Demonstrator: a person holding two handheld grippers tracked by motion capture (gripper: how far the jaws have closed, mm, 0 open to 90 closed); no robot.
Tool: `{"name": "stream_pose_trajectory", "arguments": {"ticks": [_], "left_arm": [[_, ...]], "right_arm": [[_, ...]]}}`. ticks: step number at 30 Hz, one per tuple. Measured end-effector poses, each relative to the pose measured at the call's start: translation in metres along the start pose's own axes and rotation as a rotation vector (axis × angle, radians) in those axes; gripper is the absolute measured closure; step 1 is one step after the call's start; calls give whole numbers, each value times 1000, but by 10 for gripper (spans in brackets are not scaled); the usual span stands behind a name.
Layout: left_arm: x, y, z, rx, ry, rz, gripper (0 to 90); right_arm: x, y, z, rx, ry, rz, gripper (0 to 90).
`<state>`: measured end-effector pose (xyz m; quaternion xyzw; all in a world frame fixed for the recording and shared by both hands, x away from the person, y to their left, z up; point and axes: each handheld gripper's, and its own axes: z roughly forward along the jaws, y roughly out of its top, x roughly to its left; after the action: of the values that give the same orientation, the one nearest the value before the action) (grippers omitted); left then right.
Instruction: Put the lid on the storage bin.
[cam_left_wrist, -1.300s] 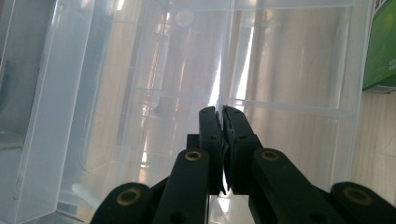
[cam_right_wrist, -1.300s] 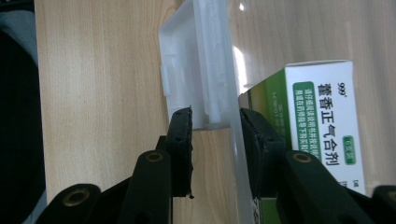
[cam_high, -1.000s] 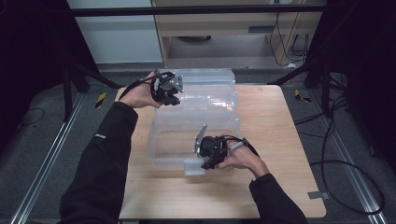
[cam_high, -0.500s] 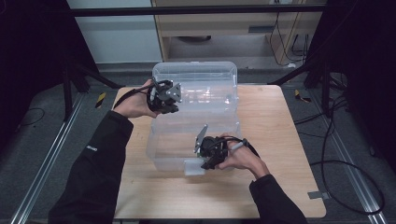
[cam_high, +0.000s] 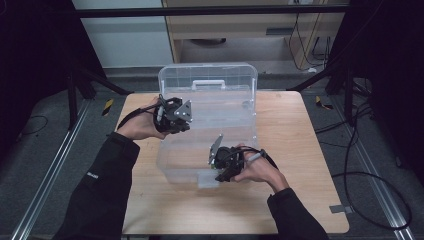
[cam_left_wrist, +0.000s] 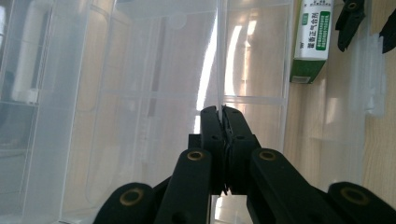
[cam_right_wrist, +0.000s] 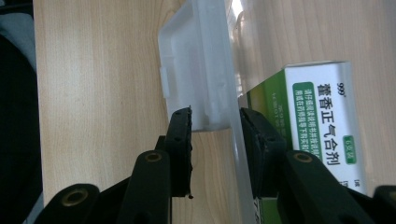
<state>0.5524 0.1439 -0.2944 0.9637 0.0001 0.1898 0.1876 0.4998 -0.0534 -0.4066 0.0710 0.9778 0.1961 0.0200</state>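
A clear plastic storage box (cam_high: 172, 165) stands on the wooden table (cam_high: 300, 165). Its clear lid (cam_high: 207, 75), with a white handle, is raised and tilted over the box's back. My left gripper (cam_high: 184, 119) (cam_left_wrist: 219, 112) is at the lid's left side, shut on a thin clear edge of it. At the box's front, my right gripper (cam_high: 218, 166) (cam_right_wrist: 215, 121) is closed across the clear front wall, with the latch tab (cam_right_wrist: 196, 70) at its tips. A white and green medicine carton (cam_right_wrist: 317, 126) (cam_left_wrist: 310, 42) lies inside the box behind that wall.
The table's bare wood lies to the right of the box and in front of it. Dark frame posts, rails and cables on the floor surround the table. A wooden cabinet (cam_high: 235, 35) stands behind.
My left hand has come nearer to the person with the lid's edge in its jaws, and the lid now stands steeper. The right hand has kept still at the box's front.
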Motion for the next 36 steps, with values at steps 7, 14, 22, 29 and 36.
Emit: {"name": "stream_pose_trajectory", "arguments": {"ticks": [7, 14, 22, 29, 36], "left_arm": [[-11, -4, -1, -12, -19, -7, 881], [-24, -7, 0, -1, -55, -54, 877], [-33, -10, 2, 2, -69, -46, 870], [-34, -8, 3, -2, -44, -35, 864], [-37, -10, 4, -7, -48, -46, 862]], "right_arm": [[0, 0, 0, -2, -4, -7, 655], [2, -1, 0, -14, -13, -11, 647], [4, -1, 0, -15, -30, -17, 639], [6, -3, -2, -38, -53, 2, 627], [9, -9, -19, -167, -76, 27, 628]]}}
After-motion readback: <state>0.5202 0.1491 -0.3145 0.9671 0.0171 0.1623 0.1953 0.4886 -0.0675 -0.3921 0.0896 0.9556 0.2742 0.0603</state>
